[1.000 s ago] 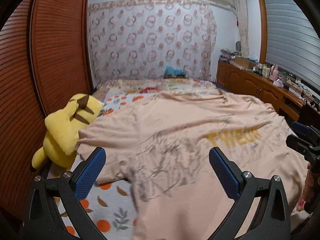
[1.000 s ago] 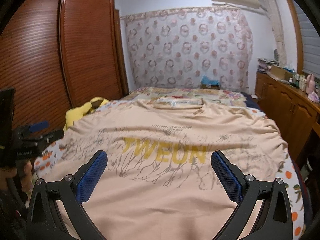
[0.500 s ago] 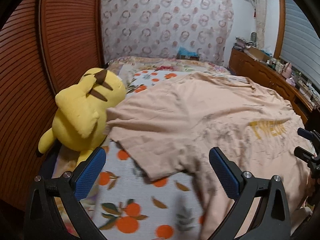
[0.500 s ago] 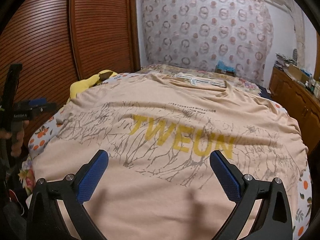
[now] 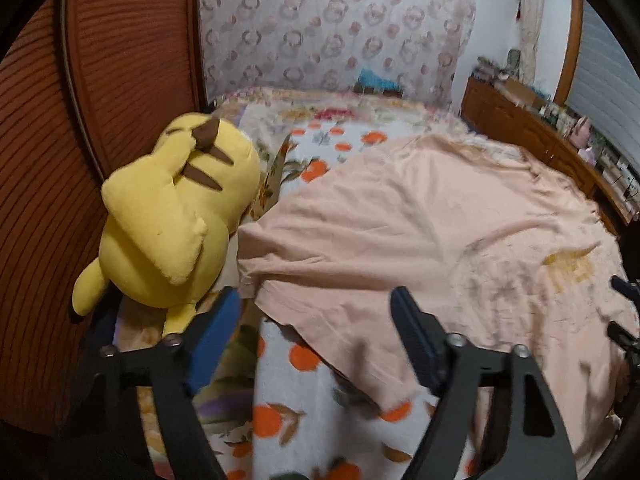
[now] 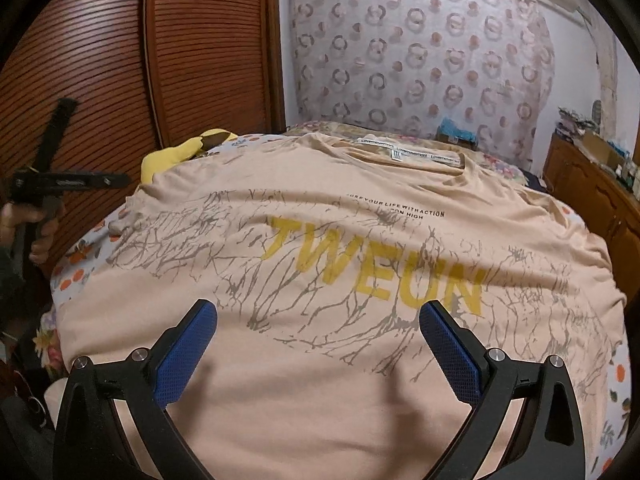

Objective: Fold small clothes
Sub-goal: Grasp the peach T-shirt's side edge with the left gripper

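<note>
A peach T-shirt (image 6: 340,248) with yellow "TWEUN" lettering and grey branch print lies spread flat on the bed, collar at the far end. In the left wrist view its left sleeve (image 5: 320,248) lies just beyond my left gripper (image 5: 316,312), which is open and empty, hovering over the sleeve's hem. My right gripper (image 6: 318,320) is open and empty above the shirt's lower middle. The left gripper also shows at the left edge of the right wrist view (image 6: 60,180), held in a hand.
A yellow plush toy (image 5: 172,216) lies on the bed's left side against the wooden slatted wardrobe (image 5: 120,80). The bed sheet (image 5: 304,408) has an orange-fruit print. A wooden cabinet (image 5: 532,132) with clutter runs along the right. A patterned curtain (image 6: 420,64) hangs behind.
My left gripper has swung left and down toward the sleeve beside the plush toy. My right gripper has moved forward and lower over the shirt. Both have stayed open.
</note>
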Demonstrator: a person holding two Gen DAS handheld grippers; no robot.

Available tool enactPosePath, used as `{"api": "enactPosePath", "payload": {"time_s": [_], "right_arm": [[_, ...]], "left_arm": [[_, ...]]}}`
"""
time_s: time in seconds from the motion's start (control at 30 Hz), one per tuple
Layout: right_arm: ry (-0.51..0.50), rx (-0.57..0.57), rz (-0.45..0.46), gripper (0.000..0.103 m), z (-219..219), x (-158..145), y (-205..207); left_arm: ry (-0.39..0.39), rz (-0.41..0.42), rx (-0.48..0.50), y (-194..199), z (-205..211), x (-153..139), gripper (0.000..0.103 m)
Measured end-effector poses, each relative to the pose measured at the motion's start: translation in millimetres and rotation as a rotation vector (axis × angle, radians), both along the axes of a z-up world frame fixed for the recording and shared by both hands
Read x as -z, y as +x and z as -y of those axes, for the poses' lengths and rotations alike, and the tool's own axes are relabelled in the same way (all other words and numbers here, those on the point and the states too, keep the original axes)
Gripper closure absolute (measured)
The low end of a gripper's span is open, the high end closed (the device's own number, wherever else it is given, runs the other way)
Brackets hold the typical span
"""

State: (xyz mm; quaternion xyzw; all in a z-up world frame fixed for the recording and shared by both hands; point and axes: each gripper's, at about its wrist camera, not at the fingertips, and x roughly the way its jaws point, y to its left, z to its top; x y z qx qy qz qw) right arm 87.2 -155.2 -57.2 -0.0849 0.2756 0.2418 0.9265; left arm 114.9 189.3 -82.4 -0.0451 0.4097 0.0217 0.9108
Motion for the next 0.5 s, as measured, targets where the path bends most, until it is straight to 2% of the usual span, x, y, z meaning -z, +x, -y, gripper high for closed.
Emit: {"api": "enactPosePath", "payload": {"time_s": [0.07, 0.13, 0.17, 0.4, 0.47, 0.5], "right_arm": [[0.01, 0.009, 0.006, 0.002, 2, 0, -1], [0.01, 0.017, 0.016, 0.002, 3, 0, -3], [0.005, 0.026, 0.021, 0.002, 2, 0, -4], [0.002, 0.022, 0.036, 0.002, 2, 0, -7], [0.008, 0.021, 0.035, 0.002, 4, 0, -7], [0.009, 0.02, 0.035, 0.002, 4, -1, -7]], "left_arm": [[0.012, -0.035, -0.001, 10, -4, 9, 0.04], [0.003, -0.071, 0.009, 19, -7, 17, 0.053], [0.003, -0.09, 0.022, 23, -9, 20, 0.056], [0.013, -0.094, 0.068, 38, -16, 18, 0.057], [0.02, -0.084, 0.085, 40, -15, 18, 0.067], [0.046, -0.079, 0.079, 40, -14, 17, 0.077]]}}
